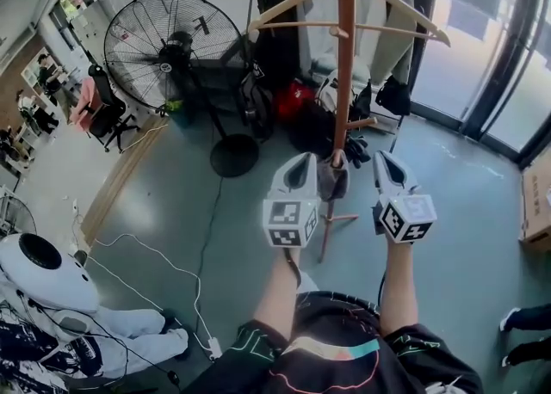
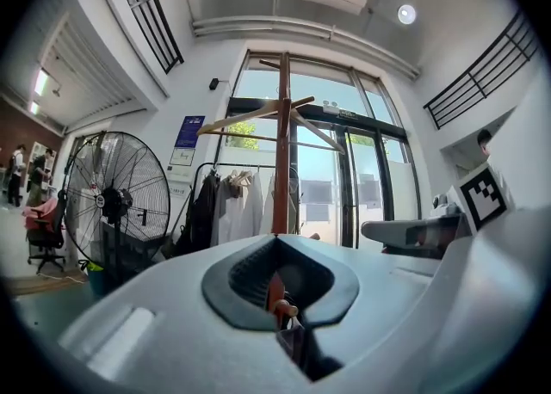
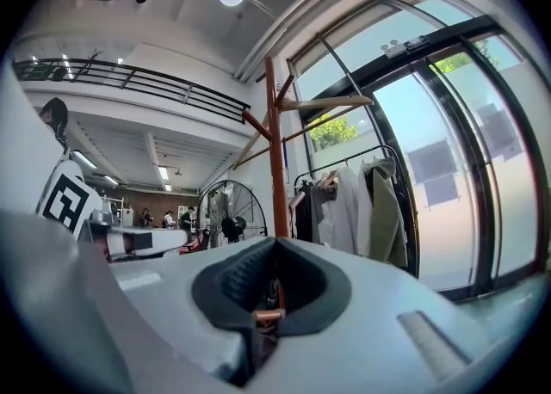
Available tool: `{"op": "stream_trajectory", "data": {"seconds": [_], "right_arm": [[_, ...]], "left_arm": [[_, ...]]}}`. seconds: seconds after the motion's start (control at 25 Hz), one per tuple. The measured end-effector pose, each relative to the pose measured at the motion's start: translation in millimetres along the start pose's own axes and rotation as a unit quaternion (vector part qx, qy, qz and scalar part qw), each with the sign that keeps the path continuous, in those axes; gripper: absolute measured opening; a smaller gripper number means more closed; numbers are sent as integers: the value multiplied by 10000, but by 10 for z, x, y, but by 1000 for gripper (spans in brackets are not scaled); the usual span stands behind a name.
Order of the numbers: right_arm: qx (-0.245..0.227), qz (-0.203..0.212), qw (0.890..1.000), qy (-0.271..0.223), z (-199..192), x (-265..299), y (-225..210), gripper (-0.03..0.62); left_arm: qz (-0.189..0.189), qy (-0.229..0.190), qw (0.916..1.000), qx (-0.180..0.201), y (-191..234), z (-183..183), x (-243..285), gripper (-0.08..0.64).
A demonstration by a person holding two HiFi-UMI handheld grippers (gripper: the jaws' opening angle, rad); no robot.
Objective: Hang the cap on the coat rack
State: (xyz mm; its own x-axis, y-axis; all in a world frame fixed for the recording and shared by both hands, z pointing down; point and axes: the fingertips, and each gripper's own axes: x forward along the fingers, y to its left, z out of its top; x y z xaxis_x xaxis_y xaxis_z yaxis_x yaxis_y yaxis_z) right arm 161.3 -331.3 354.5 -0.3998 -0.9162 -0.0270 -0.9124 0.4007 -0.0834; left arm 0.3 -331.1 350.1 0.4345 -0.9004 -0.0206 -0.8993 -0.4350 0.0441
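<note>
- fan [image 1: 172, 48]: far left on the floor, well apart from the rack, no part in the job.
- left gripper [image 1: 300, 164]: raised just left of the cap, jaws closed tip to tip with nothing pinched. Only the pole and a low peg [image 2: 287, 309] show through the hole behind the tips.
- cap [image 1: 331, 181]: dark grey, low on the coat rack [image 1: 344, 57], between the two grippers, apparently hanging off that low peg. Looks already hooked, which is likely why neither gripper holds it.
- Can't tell whether the left gripper's side touches the cap.
- right gripper [image 1: 385, 162]: just right of the pole, level with the left one, jaws also closed and empty, aimed at the same peg.
- Flanking the cap like this probably serves to check the hang or catch a slip.
- No hats on the upper arms of the rack.
</note>
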Motion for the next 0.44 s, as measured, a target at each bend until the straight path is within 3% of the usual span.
{"op": "stream_trajectory", "data": {"seconds": [0.44], "right_arm": [[-433,47,9989,162,-36,-200,145,3]], "left_arm": [[26,158,9999,-53,-68,-155,-183,9]]}}
